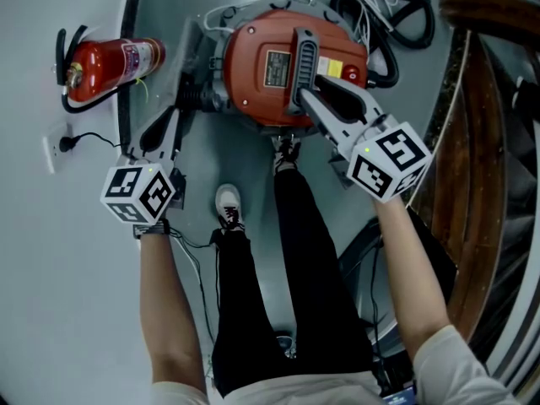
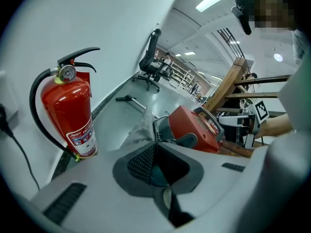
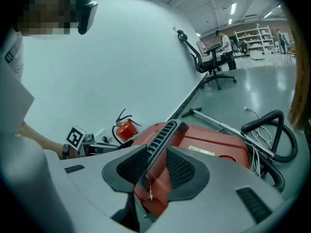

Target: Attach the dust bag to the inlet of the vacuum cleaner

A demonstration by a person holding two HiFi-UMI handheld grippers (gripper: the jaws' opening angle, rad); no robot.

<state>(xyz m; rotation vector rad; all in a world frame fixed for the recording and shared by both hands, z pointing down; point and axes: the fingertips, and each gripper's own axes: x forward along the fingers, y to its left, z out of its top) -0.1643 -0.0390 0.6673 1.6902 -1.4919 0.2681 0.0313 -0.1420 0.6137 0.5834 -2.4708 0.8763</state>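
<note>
Forearms (image 1: 169,310) at six o'clock carry both tools toward the round red vacuum cleaner (image 1: 261,66) at twelve, likely heavy and rigid. Right gripper (image 3: 156,152) fingers clamp its black ribbed handle (image 1: 305,62). At ten o'clock, beside the cleaner, the left gripper (image 2: 155,147) fingers pinch the limp grey cloth dust bag (image 2: 138,130): light, floppy, probably best held near its mouth.

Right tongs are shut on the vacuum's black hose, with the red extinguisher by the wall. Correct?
No: the right gripper view shows the right tongs shut on the vacuum's grey handle, not the hose. The extinguisher is by the wall.
</note>
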